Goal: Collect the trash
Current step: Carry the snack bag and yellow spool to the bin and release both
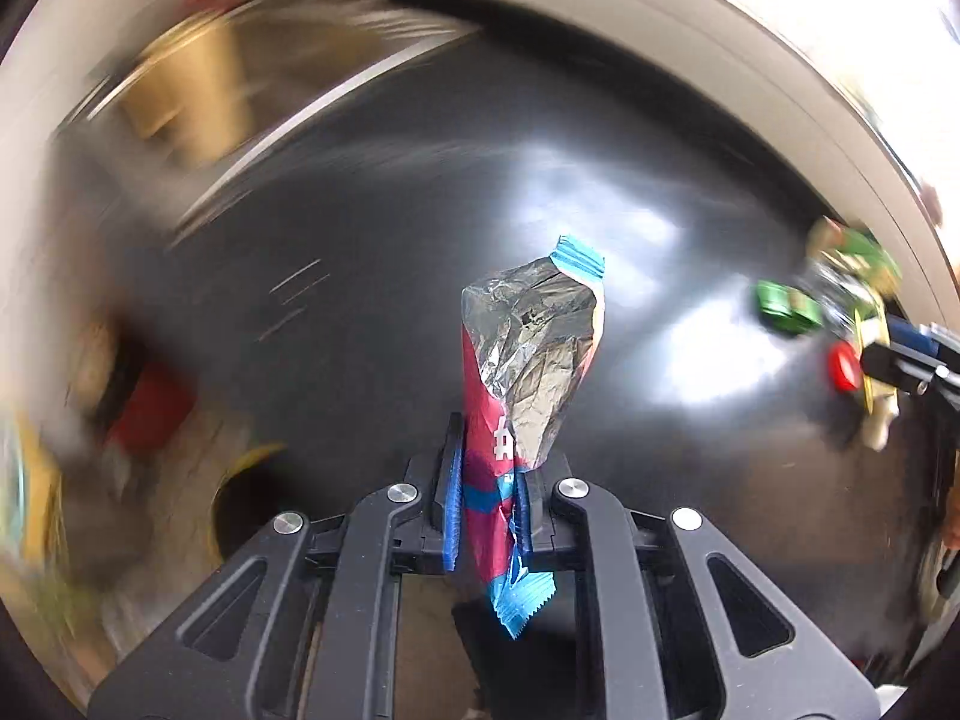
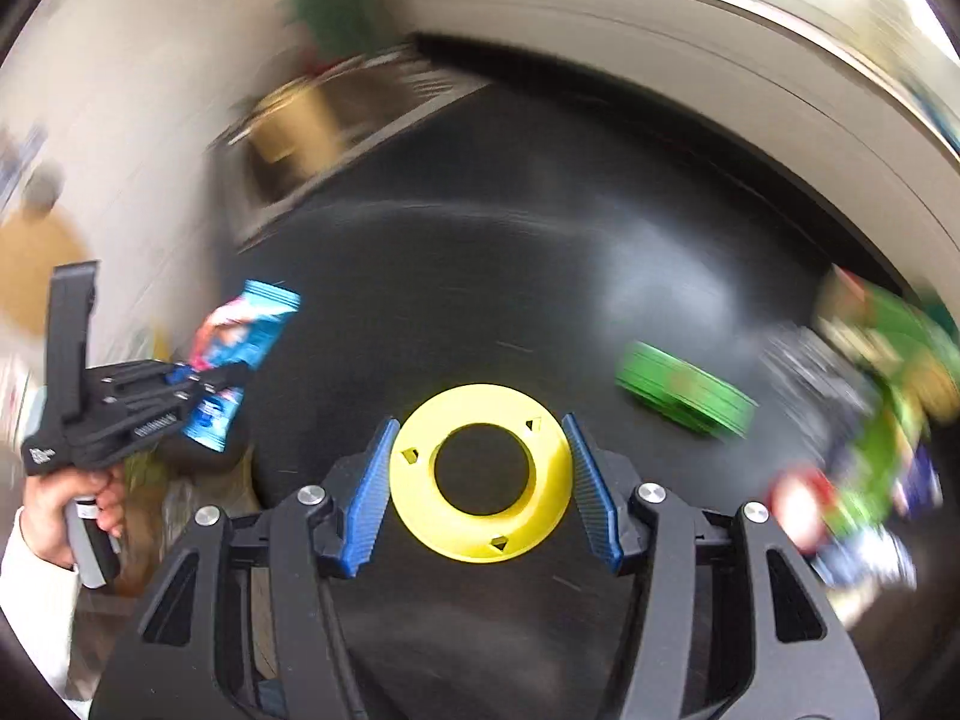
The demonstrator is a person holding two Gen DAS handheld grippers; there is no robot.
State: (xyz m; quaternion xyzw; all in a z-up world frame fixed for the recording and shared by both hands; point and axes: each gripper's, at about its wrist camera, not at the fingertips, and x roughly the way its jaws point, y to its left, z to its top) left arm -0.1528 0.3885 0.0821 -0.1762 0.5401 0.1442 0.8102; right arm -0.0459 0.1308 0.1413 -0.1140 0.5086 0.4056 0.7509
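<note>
My left gripper (image 1: pixel 489 492) is shut on a red and blue snack wrapper (image 1: pixel 528 360) with a torn silver foil top, held upright above the dark round table (image 1: pixel 390 240). The right wrist view shows the same left gripper (image 2: pixel 198 387) with the wrapper (image 2: pixel 240 336) at the table's left edge. My right gripper (image 2: pixel 480 474) is open, its blue pads on either side of a yellow plastic ring (image 2: pixel 480 471), which it holds lifted over the table; whether the pads touch it I cannot tell.
A green flat piece (image 2: pixel 684 390) lies on the table to the right. A blurred heap of green, red and blue wrappers (image 2: pixel 870 420) lies at the table's right edge. A tan box (image 2: pixel 294 120) stands beyond the table. A red item (image 1: pixel 150 408) sits low at left.
</note>
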